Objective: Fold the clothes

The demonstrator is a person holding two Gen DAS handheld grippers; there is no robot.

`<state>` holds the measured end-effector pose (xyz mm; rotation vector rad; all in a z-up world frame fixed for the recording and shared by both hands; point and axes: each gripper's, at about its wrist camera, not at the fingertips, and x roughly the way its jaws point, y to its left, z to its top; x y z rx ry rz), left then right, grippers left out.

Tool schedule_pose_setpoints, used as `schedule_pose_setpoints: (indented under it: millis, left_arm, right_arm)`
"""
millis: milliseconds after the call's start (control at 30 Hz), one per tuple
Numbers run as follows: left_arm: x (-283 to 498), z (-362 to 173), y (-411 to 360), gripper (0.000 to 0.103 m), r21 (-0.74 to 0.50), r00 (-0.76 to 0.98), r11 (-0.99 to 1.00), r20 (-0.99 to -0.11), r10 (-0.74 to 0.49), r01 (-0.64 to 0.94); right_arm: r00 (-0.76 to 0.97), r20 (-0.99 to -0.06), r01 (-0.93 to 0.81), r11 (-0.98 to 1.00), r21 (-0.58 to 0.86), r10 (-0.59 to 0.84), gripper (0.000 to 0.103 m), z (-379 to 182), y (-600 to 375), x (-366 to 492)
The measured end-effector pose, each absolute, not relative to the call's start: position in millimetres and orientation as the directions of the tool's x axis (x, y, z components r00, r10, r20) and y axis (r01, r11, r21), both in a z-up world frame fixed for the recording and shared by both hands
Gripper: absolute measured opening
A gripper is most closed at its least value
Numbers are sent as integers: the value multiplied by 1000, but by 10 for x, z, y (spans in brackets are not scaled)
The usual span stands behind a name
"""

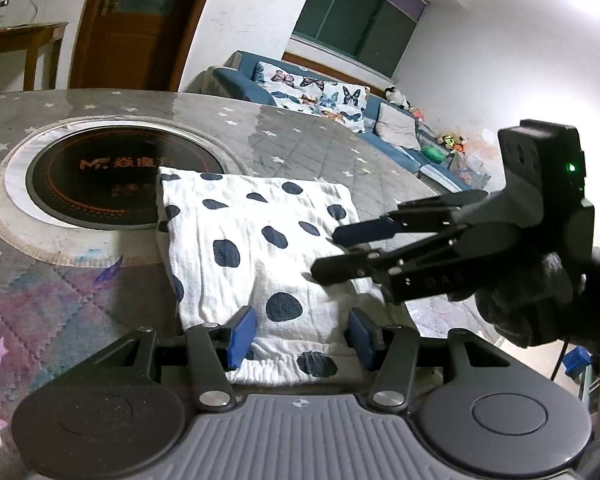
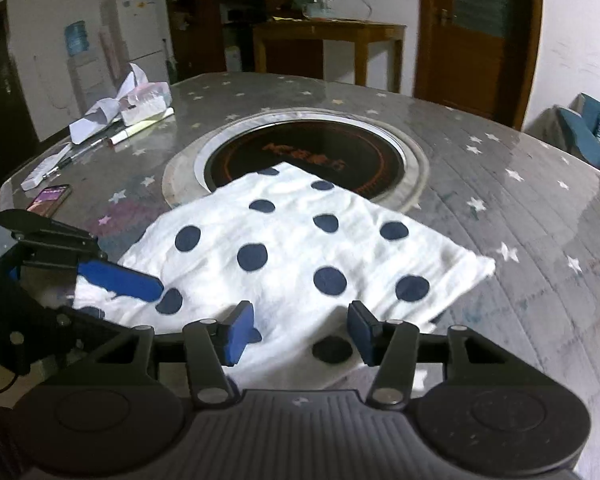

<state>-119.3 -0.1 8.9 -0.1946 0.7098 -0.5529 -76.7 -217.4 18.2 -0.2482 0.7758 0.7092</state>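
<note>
While both grippers sit at the near edge of the table, neither has hold of anything. Nearest in the left wrist view, the left gripper [image 1: 302,338] stands about half open, its blue pads [image 1: 242,334] straddling the elastic hem of the white polka-dot garment [image 1: 252,248] without pressing on it. Just to its right, the right gripper [image 1: 328,254] hangs over the cloth's right edge, its jaws likewise parted with nothing between them; in its own view the right gripper [image 2: 300,334] frames the near corner of the polka-dot garment [image 2: 300,240], pads clear of the fabric.

The garment lies flat in a rough, already folded rectangle on the star-patterned tablecloth [image 1: 308,140], with its far corner lapping over the round induction hob [image 1: 100,176] sunk into the table centre. Further left in the right wrist view lie a phone [image 2: 50,198], pens and crumpled paper [image 2: 112,108].

My judgement is that the risk lies in the next pinch: thin layered cloth may let the pads catch only the top layer, so a lift would peel the fold open. Uneven grips from the two sides could skew the rectangle, and dragging it could push more fabric onto the hob.
</note>
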Motion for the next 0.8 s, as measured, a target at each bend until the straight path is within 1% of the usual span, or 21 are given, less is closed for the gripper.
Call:
schedule_pose_setpoints:
  millis: [167,267,800]
  left_arm:
    - [-1205,88,-7,61,-346,619,832,-556,-555,435]
    - [-1199,81,-14,64,-346,613,823,-550,-566,450]
    - [-1142,47,36,70,-385,570,777,-530,-628,498]
  right_arm:
    - [527,-713,-639,769,27,462,55,201,-2155,-873]
    - [537,-717,-620,784,22,445,57,200,-2149,-922]
    - [568,-738,-542,840,-2,365,61,194,-2085,-1045]
